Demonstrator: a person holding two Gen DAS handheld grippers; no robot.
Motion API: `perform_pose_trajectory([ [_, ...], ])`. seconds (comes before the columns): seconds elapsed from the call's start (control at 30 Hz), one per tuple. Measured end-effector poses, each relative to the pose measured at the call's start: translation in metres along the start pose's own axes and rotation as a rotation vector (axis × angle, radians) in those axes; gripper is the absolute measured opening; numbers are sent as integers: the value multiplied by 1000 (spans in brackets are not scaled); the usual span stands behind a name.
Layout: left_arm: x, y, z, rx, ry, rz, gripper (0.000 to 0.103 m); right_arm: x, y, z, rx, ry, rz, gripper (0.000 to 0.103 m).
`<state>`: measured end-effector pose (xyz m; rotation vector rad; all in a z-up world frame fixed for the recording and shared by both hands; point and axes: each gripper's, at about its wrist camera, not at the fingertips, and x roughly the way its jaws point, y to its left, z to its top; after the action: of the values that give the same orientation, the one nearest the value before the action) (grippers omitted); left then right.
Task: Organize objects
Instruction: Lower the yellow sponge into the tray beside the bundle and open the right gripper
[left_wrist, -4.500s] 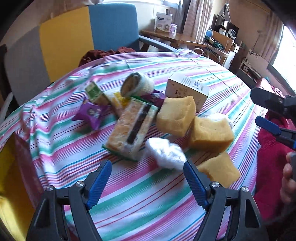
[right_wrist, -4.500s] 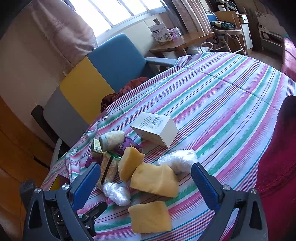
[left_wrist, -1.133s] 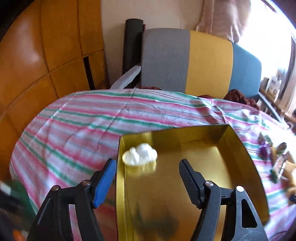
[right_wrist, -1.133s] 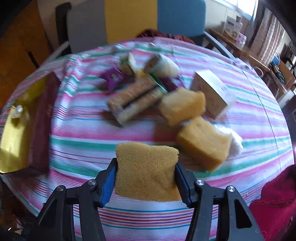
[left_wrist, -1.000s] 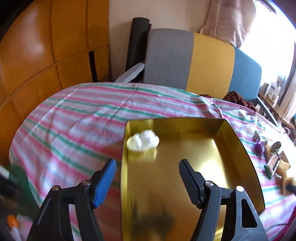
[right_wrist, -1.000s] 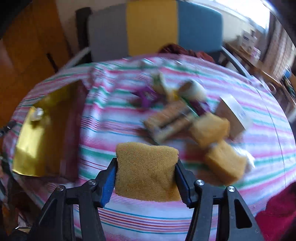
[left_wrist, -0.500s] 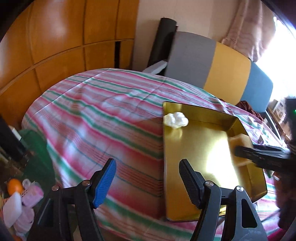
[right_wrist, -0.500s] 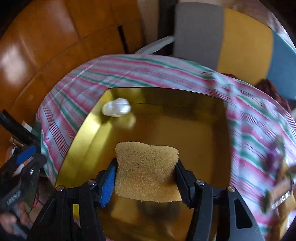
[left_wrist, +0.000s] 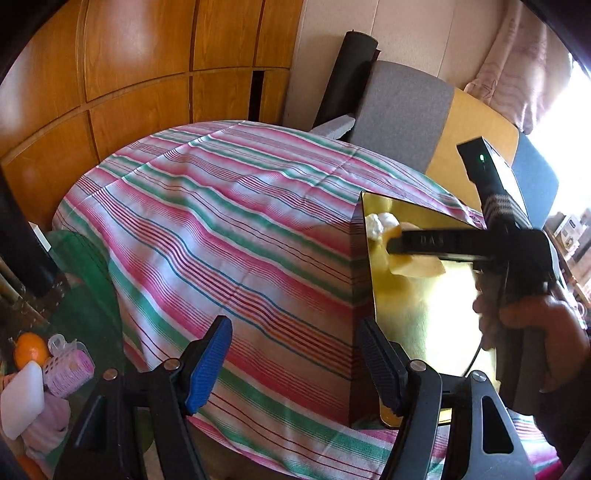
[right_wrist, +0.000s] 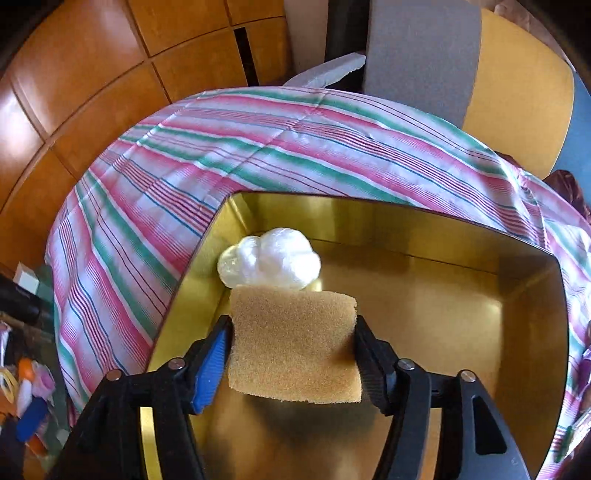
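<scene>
My right gripper (right_wrist: 293, 354) is shut on a yellow-brown sponge (right_wrist: 295, 343) and holds it inside the gold tray (right_wrist: 443, 229), low over the tray's floor. A white crumpled plastic ball (right_wrist: 271, 258) lies in the tray's far left corner, just beyond the sponge. In the left wrist view my left gripper (left_wrist: 295, 354) is open and empty above the striped tablecloth (left_wrist: 221, 229), left of the gold tray (left_wrist: 413, 314). The right gripper (left_wrist: 397, 245), the sponge (left_wrist: 417, 266) and the white ball (left_wrist: 380, 223) show there too.
A grey, yellow and blue chair (left_wrist: 406, 103) stands behind the table. Wooden wall panels (left_wrist: 147, 55) run at the left. An orange (left_wrist: 29, 349) and other clutter lie on the floor at the lower left. A hand (left_wrist: 535, 328) holds the right gripper.
My right gripper has carried the sponge from the table into the gold tray, close to the white ball. My left gripper has drawn back and to the left of the tray.
</scene>
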<state>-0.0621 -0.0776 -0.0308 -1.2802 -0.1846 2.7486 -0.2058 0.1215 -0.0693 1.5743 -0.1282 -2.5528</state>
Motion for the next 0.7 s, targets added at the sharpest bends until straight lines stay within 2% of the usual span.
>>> perform_pose_trajectory([
  [0.07,0,-2,-1,7,0,2,71,-4,0,0,5,-4,25,77],
  [0.23,-2,-5,0,2,-13,7,74,-22,1,-7,-12,-48,22,79],
  [0.47,-9,-10,3,12,-34,3,74,-61,-4,-35,-59,-137,-94,79],
  [0.7,-15,-30,0,60,-37,-23,74,-96,-34,-71,-22,-192,-178,79],
])
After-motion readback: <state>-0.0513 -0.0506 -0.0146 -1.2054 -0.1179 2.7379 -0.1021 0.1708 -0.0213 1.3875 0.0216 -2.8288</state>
